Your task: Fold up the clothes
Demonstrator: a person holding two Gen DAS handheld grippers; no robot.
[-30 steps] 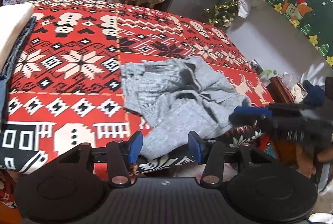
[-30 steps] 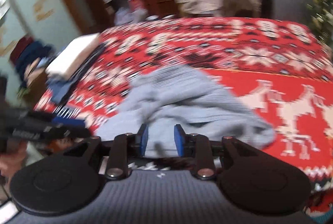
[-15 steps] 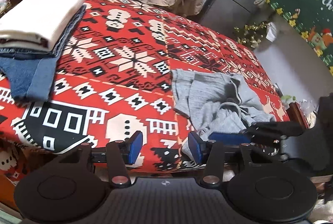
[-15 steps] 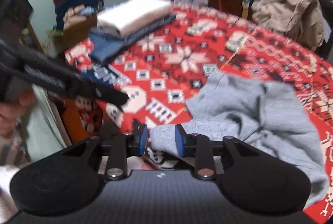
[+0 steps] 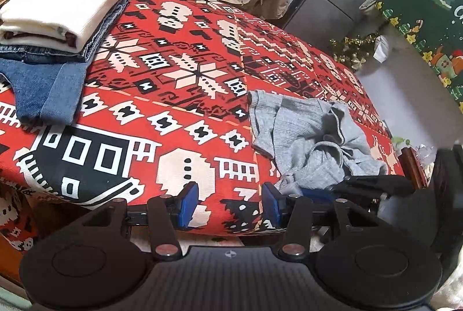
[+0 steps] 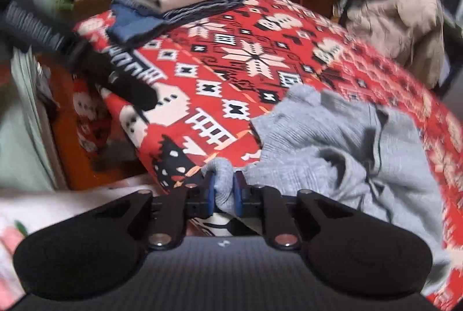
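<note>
Grey sweater (image 5: 309, 143) lies crumpled at the near right edge of the red patterned table (image 5: 185, 56), right gripper (image 6: 224, 189) clamped on its near hem, left gripper (image 5: 230, 205) spread and empty just left; looks like spreading-out, next needs a second hem grip.

centre: bare tablecloth (image 5: 179, 97) | left: folded stack (image 5: 60, 10) | right: grey sweater (image 5: 306, 137)

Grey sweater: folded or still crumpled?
Crumpled. The grey sweater lies bunched in loose wrinkles on the red blanket, one edge pinched in the right gripper.
</note>
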